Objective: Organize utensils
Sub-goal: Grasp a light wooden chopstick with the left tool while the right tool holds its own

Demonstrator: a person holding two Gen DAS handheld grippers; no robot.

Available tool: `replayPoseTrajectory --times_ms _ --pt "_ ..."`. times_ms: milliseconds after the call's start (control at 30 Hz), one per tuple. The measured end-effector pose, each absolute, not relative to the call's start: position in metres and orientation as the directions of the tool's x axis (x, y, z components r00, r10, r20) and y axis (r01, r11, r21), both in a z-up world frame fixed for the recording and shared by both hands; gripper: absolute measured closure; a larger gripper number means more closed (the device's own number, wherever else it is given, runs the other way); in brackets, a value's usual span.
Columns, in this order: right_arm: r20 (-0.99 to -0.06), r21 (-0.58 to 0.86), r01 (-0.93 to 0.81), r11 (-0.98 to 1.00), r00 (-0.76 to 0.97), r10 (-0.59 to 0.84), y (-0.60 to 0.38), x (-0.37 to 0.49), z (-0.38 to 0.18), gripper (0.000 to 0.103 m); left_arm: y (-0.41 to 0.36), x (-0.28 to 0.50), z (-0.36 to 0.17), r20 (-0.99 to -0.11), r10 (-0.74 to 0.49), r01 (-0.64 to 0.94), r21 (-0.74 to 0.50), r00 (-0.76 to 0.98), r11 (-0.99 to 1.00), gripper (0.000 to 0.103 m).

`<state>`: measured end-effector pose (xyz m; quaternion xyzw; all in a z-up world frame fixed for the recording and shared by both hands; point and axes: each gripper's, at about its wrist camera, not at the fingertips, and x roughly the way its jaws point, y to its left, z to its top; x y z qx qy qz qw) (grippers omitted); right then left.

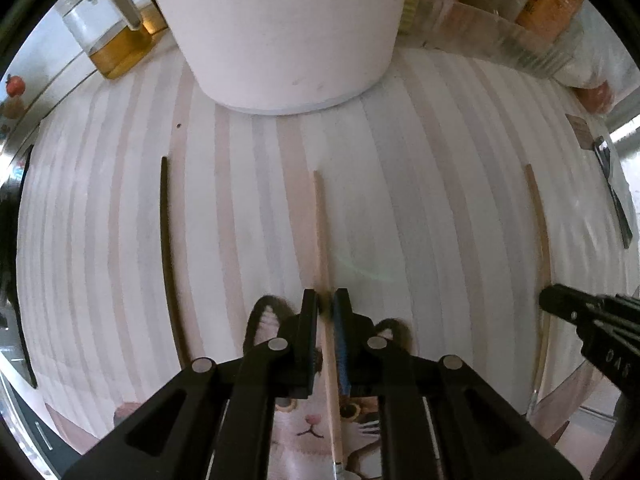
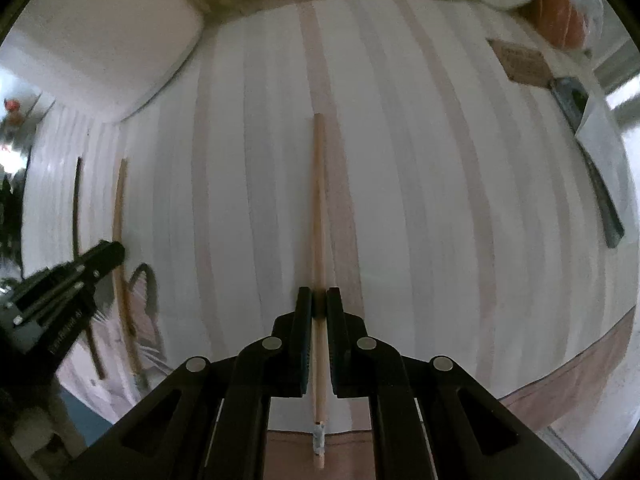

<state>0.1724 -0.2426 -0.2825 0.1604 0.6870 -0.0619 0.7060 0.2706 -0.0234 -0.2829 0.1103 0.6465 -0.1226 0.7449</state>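
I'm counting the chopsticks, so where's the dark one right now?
The dark chopstick lies on the striped cloth, far left in the left wrist view, left of the light chopstick between the left tongs.

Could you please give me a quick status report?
Left gripper shut on one light chopstick. Right gripper shut on another. Dark chopstick lies on the cloth. White pot ahead.
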Motion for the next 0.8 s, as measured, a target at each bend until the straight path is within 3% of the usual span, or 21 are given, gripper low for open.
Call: replayPoseTrajectory --times_ms 167,300,433,533,600,800 --pt "-0.994 0.113 0.292 0.950 0.028 0.109 -0.256 0.190 -0.281 0.095 -0.022 0.282 -0.287 -0.991 -0.040 0.334 0.005 0.129 0.942 0.091" --pt "-0.994 0.103 0.291 0.951 0.011 0.104 -0.249 0.210 -0.278 0.094 -0.023 0.280 -0.291 -0.991 -0.055 0.344 -0.010 0.123 0.939 0.080" --pt "-0.995 0.097 0.287 0.953 0.001 0.101 -0.253 0.250 -0.283 0.092 -0.038 0.285 -0.294 -0.990 -0.037 0.354 0.014 0.138 0.935 0.080" --pt "-0.998 0.066 0.260 0.963 -0.001 0.069 -0.235 0.251 -0.292 0.092 -0.042 0.286 -0.294 -0.988 -0.040 0.353 0.016 0.151 0.936 0.084" --pt "-0.999 0.041 0.243 0.969 0.008 0.041 -0.238 0.279 -0.295 0.092 -0.042 0.283 -0.292 -0.985 -0.042 0.355 0.021 0.167 0.935 0.099" --pt "-0.998 0.026 0.255 0.967 0.068 0.009 -0.220 0.274 -0.297 0.096 -0.044 0.285 -0.285 -0.980 -0.054 0.348 0.016 0.190 0.938 0.099"
